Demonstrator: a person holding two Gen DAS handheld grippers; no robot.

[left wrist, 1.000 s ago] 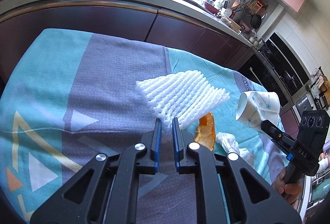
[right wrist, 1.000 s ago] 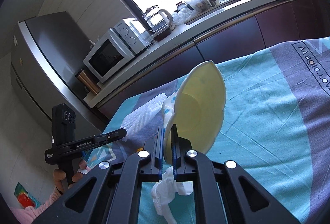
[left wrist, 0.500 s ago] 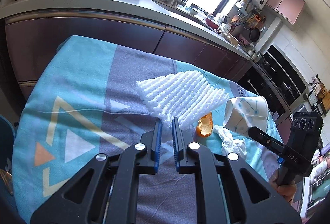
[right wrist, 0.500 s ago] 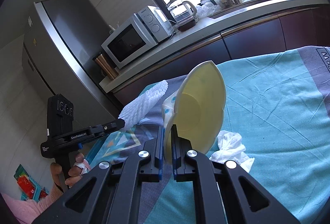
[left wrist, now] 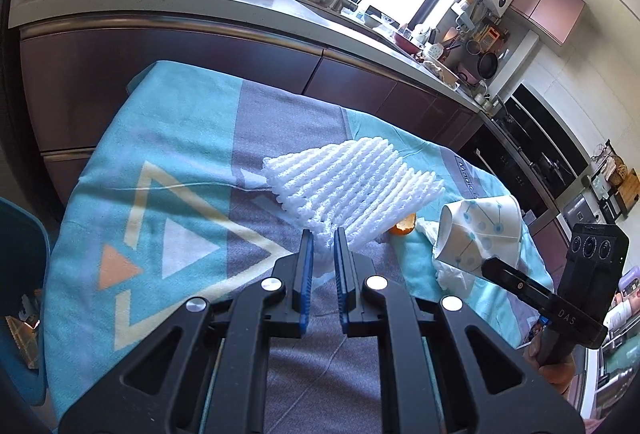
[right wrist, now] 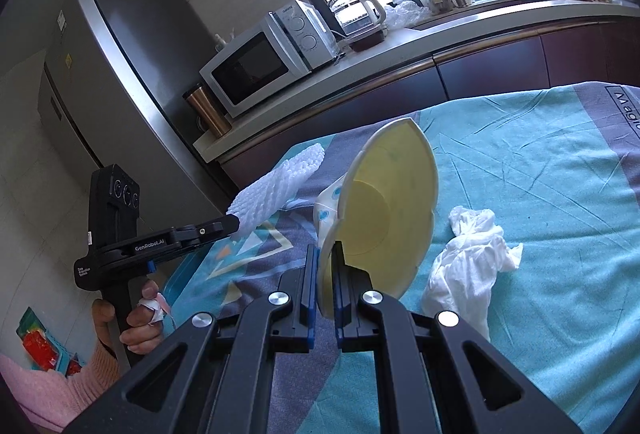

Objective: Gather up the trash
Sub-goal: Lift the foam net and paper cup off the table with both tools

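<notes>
My left gripper (left wrist: 322, 248) is shut on a white foam fruit net (left wrist: 356, 188) and holds it above the table; the net also shows in the right wrist view (right wrist: 276, 190). My right gripper (right wrist: 325, 260) is shut on the rim of a paper bowl (right wrist: 388, 222), cream inside and white with blue dots outside; it also shows in the left wrist view (left wrist: 478, 230), lifted off the cloth. A crumpled white tissue (right wrist: 468, 266) and an orange peel (left wrist: 404, 226) lie on the teal and grey tablecloth (left wrist: 168, 138).
A dark kitchen counter (left wrist: 168, 14) with a microwave (right wrist: 264, 62), kettle and sink runs behind the table. A fridge (right wrist: 120, 74) stands at the left. A blue bin (left wrist: 18, 274) with wrappers sits below the table's left edge.
Both grippers have pulled back and toward the left end of the table, carrying the foam net and the bowl. More of the tablecloth's left end and the tissue have come into view.
</notes>
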